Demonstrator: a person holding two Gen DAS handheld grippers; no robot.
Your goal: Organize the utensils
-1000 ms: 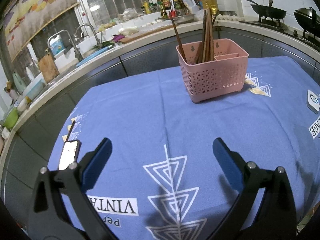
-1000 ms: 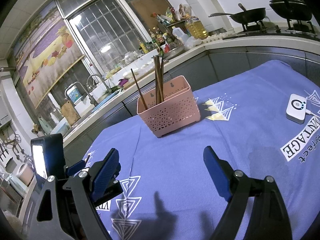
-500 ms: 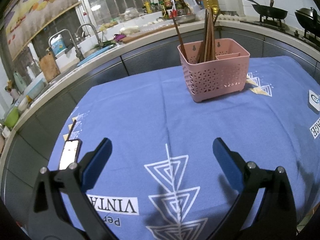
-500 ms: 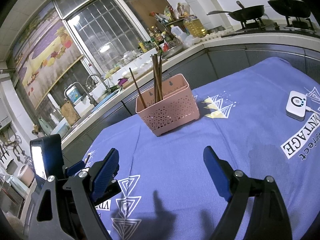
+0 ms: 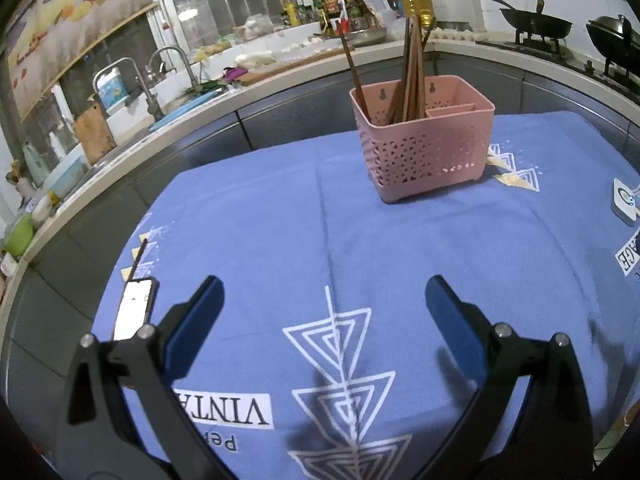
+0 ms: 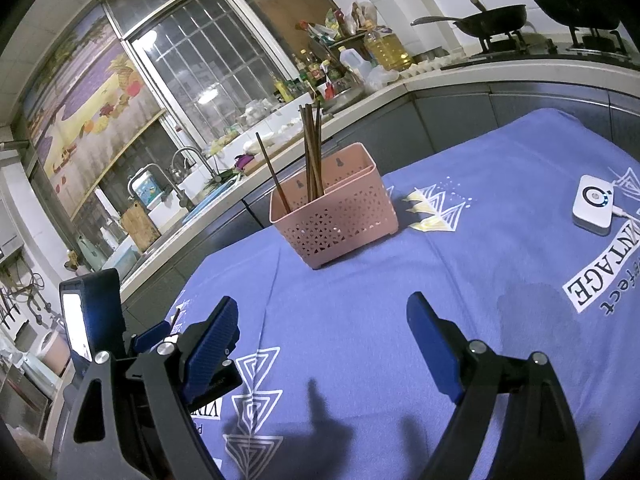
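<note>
A pink perforated utensil basket stands on the blue tablecloth at the far side of the table. Several brown chopsticks stand upright in its left compartment; one leans to the left. A single dark chopstick lies at the table's left edge, just beyond a lit phone. My left gripper is open and empty, low over the near cloth. My right gripper is open and empty too, well short of the basket.
A white puck-like device with a cable lies at the table's right. The left hand-held unit with its lit screen sits close beside my right gripper's left finger. A kitchen counter with sink, bottles and woks rings the table.
</note>
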